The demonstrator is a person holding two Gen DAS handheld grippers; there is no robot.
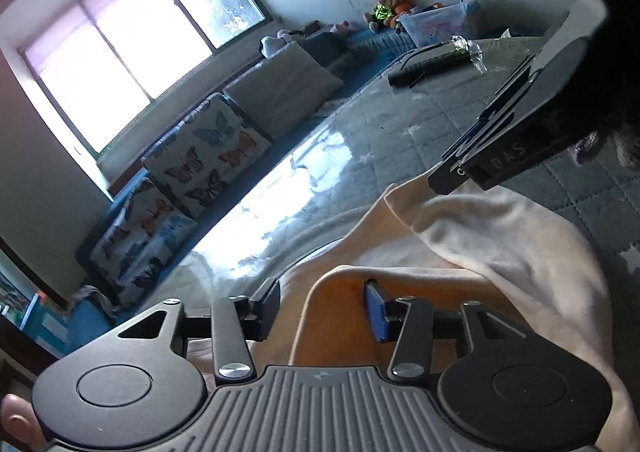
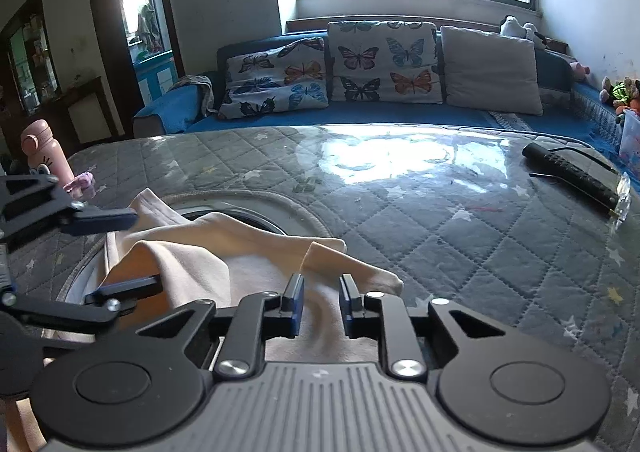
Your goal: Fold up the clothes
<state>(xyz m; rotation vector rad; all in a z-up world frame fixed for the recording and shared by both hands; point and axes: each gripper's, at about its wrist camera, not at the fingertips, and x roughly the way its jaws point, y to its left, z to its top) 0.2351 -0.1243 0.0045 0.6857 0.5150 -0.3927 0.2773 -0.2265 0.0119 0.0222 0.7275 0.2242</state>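
Observation:
A cream garment (image 2: 192, 252) lies crumpled on the quilted grey table cover (image 2: 460, 220), and it also shows in the left wrist view (image 1: 500, 244). My left gripper (image 1: 322, 306) is open with its jaws wide apart over a folded cloth edge; it also shows at the left of the right wrist view (image 2: 132, 248). My right gripper (image 2: 320, 300) has its jaws partly apart with a fold of the cream cloth between them; they do not visibly pinch it. The right gripper also shows in the left wrist view (image 1: 460, 172), above the garment's far edge.
A black folded umbrella (image 2: 572, 172) lies at the table's far right. A pink bottle (image 2: 46, 152) stands at the far left edge. A blue sofa (image 2: 360, 116) with butterfly cushions (image 2: 384, 60) runs behind the table under a window.

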